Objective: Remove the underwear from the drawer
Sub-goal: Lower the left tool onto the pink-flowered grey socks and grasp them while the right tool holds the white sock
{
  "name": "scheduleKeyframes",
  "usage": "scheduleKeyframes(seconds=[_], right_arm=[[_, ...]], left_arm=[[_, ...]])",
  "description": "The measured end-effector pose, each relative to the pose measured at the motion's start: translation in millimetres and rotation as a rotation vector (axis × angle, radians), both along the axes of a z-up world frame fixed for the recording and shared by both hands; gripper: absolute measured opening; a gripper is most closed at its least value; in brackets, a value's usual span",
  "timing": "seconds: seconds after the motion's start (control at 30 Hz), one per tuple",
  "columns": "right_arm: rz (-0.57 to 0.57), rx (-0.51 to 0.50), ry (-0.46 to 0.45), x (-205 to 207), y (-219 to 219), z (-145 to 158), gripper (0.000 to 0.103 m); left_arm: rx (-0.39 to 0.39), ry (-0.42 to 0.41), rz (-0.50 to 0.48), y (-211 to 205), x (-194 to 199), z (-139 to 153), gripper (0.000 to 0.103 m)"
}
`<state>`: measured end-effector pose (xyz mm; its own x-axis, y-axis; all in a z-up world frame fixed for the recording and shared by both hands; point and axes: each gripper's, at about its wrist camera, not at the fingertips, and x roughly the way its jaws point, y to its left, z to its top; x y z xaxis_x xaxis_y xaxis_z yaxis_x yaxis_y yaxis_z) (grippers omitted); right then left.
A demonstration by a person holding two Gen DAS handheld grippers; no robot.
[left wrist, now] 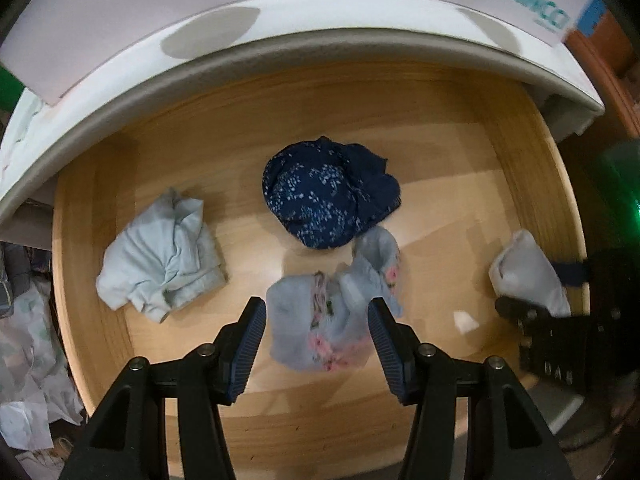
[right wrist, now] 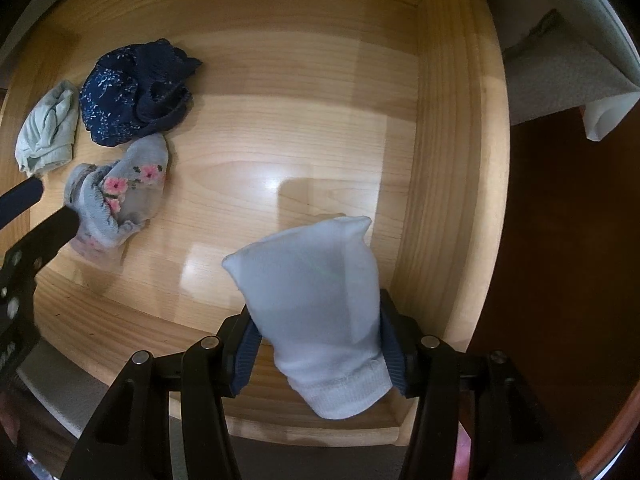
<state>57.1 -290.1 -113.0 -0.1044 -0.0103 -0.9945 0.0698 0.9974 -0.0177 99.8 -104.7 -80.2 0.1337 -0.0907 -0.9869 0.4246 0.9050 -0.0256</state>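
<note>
**Left claw lining up on floral piece**

Grey floral underwear point(left wrist: 334, 320) lies near drawer point(left wrist: 532, 152) front edge, between left claw point(left wrist: 317, 342) pads, untouched, part open. Centre, close on bunched fabric. Right claw point(right wrist: 320, 354) grips white piece point(right wrist: 316, 300) by right wall.

The right gripper point(right wrist: 318, 344) covers the white sock's point(right wrist: 320, 312) sides, so its pads barely show. In the left wrist view the floral sock point(left wrist: 332, 328) is smeared by blur, and the crumpled cloth point(left wrist: 28, 360) outside the drawer point(left wrist: 532, 168) is cut off.
</note>
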Motion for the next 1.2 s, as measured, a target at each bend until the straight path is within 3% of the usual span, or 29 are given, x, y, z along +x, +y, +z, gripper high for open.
scheduleKeyframes(seconds=[0.1,0.37,0.67,0.87,1.2], right_arm=[[-0.001,0.008,-0.001,-1.2,-0.7,1.4,0.051],[0.0,0.023,-0.001,-2.4,-1.0,4.1,0.051],[-0.003,0.031,-0.003,-1.5,2.1,4.1,0.051],[-0.005,0.035,-0.004,-2.1,2.8,5.7,0.052],[-0.007,0.042,-0.005,6.5,-2.9,9.6,0.052]], left_arm=[[-0.01,0.04,0.009,-3.5,7.8,-8.1,0.054],[0.043,0.135,-0.007,-18.3,21.4,-32.9,0.067],[0.064,0.263,0.03,-24.8,34.5,-56.3,0.071],[0.071,0.277,0.042,-32.6,42.4,-63.7,0.071],[0.063,0.308,0.08,-20.1,23.3,-65.1,0.068]])
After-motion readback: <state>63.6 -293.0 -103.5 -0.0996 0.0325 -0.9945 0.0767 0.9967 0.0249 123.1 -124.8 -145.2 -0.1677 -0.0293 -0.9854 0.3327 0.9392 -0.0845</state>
